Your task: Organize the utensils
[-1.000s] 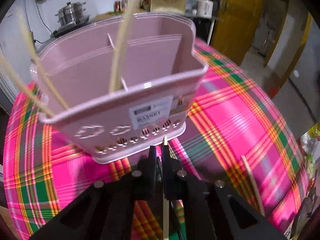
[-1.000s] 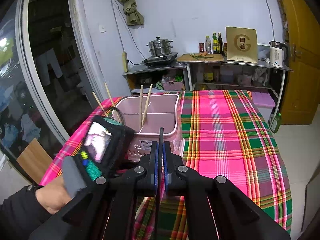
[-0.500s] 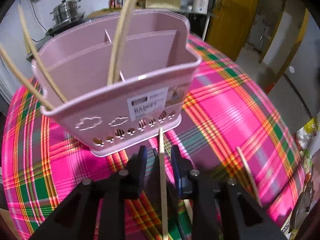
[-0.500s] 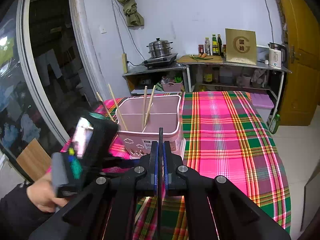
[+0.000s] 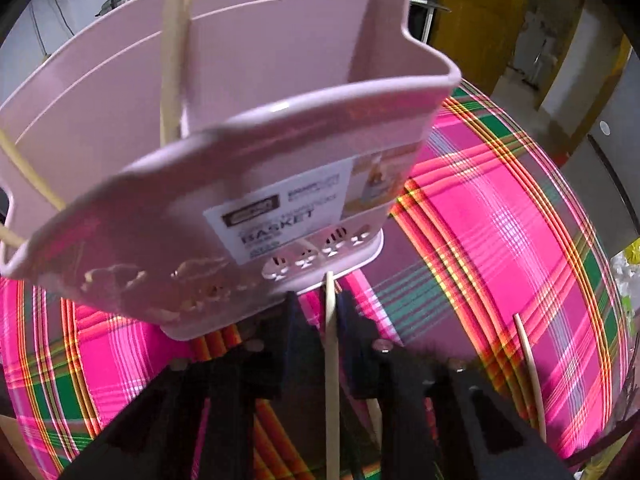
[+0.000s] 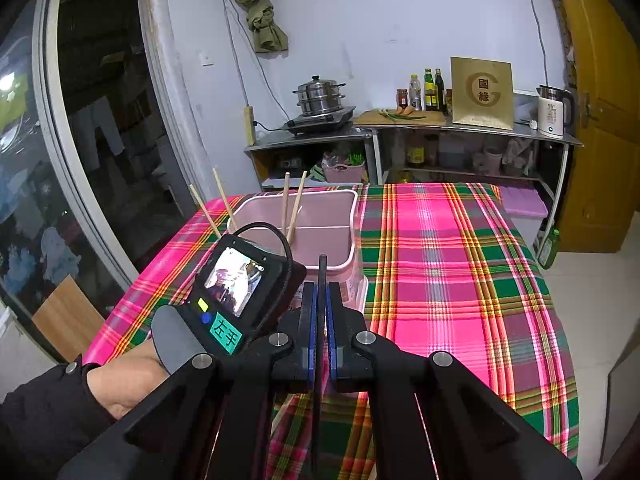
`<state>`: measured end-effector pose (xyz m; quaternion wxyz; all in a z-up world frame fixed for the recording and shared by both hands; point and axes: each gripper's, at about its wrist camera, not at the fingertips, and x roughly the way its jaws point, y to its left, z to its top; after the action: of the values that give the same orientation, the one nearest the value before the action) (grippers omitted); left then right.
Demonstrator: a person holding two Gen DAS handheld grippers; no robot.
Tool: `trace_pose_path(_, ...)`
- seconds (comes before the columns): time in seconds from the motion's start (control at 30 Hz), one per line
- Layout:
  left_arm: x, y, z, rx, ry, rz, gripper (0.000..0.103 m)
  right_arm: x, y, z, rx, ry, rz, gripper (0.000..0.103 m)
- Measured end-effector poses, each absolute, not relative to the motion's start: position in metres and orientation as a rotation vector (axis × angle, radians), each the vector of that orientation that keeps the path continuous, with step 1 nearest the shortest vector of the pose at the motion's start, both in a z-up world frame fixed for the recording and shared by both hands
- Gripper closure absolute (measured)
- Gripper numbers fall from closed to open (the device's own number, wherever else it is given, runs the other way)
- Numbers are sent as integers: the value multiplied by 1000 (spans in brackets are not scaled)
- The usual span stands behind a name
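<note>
A pink utensil basket (image 5: 248, 152) stands on the plaid tablecloth (image 5: 500, 208), with several wooden chopsticks (image 5: 174, 40) upright in it. It also shows in the right wrist view (image 6: 320, 220). My left gripper (image 5: 320, 308) is just in front of the basket's base, its jaws slightly apart around a wooden chopstick (image 5: 331, 360); I cannot tell if they touch it. My right gripper (image 6: 319, 304) is shut on a thin dark stick (image 6: 321, 276), held above the table behind the left gripper.
A loose chopstick (image 5: 530, 368) lies on the cloth to the right of my left gripper. Behind the table stand a metal shelf with a steamer pot (image 6: 319, 96), bottles and a kettle (image 6: 554, 110). A yellow door (image 6: 600, 120) is at right.
My left gripper opened from shut on the chopstick half a second ago, then moved closer to the basket with narrower jaws. The right gripper stayed shut and nearly still.
</note>
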<state>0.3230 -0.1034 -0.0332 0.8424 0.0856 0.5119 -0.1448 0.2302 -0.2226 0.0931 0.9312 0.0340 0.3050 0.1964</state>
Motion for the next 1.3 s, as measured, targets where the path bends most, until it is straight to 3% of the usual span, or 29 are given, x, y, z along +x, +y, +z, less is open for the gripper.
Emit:
trace_pose_path(0.07,320,-102,-31,177,1075,-312,97,230,-223,93,69,625,401,99)
trace_pose_path(0.13,316,-101,-27,169,1061,-318,97,230,-223,93,72,626,398,99)
trace_pose_path(0.7,257,-55,71,88,820,-369,98,224,-221,101,63,612,391,99)
trace_pose_path(1.3,195,-11,104,47,712,-381,98,196,-207,119,18,570,404,99)
